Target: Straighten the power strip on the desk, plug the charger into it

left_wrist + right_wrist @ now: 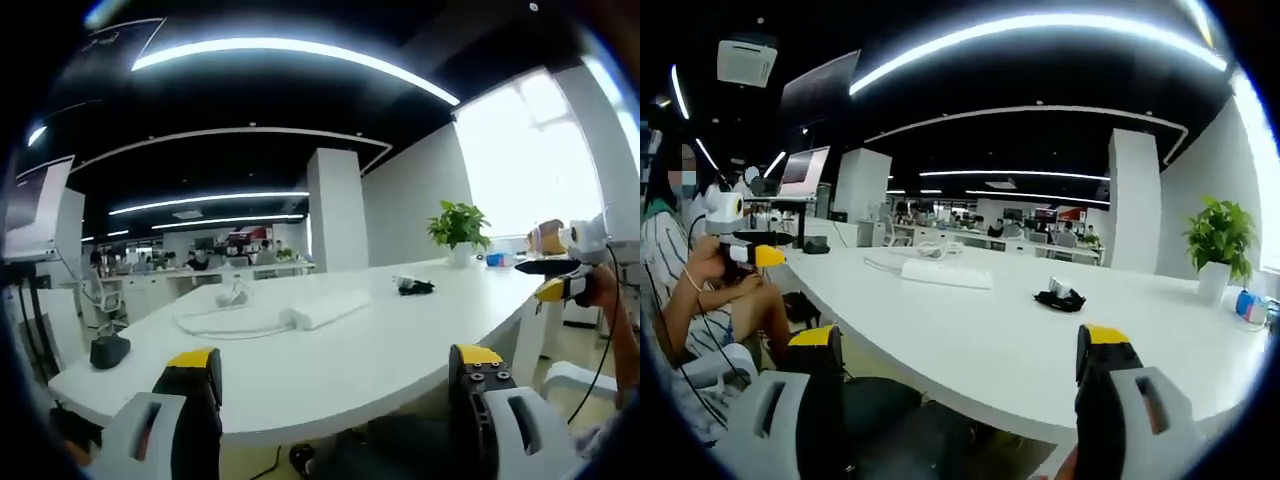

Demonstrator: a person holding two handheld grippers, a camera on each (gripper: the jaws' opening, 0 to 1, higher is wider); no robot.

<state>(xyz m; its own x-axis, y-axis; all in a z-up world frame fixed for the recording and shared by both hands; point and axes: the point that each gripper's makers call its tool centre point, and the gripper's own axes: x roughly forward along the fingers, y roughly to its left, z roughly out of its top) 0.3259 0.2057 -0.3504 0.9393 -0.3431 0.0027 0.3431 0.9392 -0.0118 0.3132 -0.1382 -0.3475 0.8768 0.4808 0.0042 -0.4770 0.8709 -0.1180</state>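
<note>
One potted plant [459,230] beyond charger [412,286]

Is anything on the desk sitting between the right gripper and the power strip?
Nothing visible does. From the right gripper, bare white desk runs up to the power strip. The small dark charger lies off to the side.

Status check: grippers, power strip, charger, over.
Left gripper and right gripper open, empty, short of desk. Power strip untouched, charger apart. Path clear.
</note>
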